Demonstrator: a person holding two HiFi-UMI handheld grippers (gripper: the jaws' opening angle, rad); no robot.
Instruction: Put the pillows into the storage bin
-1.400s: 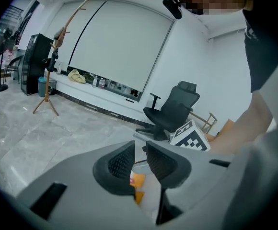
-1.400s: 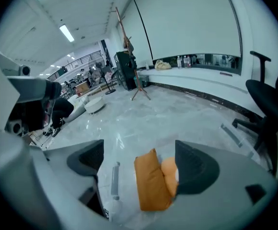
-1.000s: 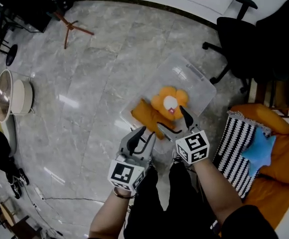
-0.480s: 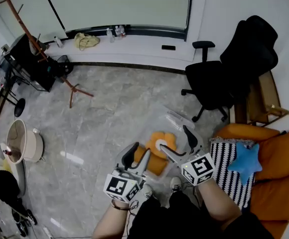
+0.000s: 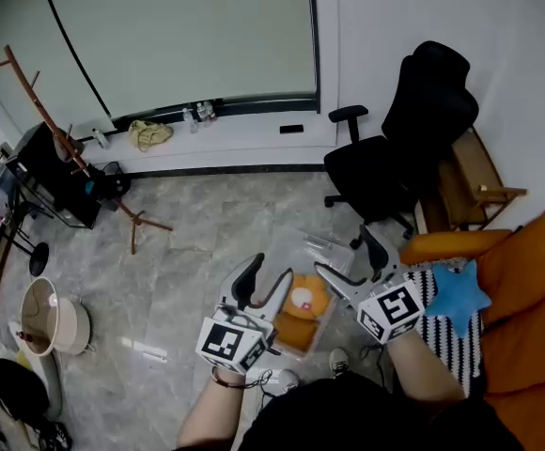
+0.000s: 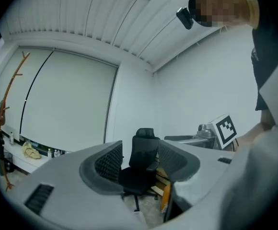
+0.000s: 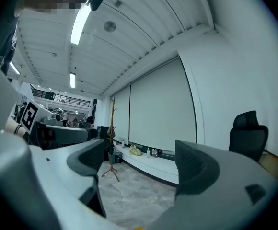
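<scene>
A clear storage bin (image 5: 327, 249) stands on the marble floor with an orange flower pillow (image 5: 303, 301) and a flat orange pillow (image 5: 297, 333) inside it. My left gripper (image 5: 269, 272) hangs above the bin's near left side; its jaws have just been opening and nothing is between them. Over the bin's right side my right gripper (image 5: 346, 254) is open and empty too. A blue star pillow (image 5: 457, 292) lies on a black-and-white striped pillow (image 5: 444, 333) on the orange sofa (image 5: 526, 294) to the right. The left gripper view looks level through the left gripper (image 6: 140, 160) at a black office chair (image 6: 140, 166).
Black office chair (image 5: 395, 148) and wooden side table (image 5: 476, 171) stand behind the bin at the right. A coat rack (image 5: 54, 130) and dark clutter fill the back left. A round white pot (image 5: 53, 314) sits on the floor at the left. Right gripper view: right gripper (image 7: 140, 163), windowsill (image 7: 148, 161).
Both grippers have lifted up away from the bin and now point level. The left jaws stand wider apart. The head view has tilted up and now takes in the room's back wall.
</scene>
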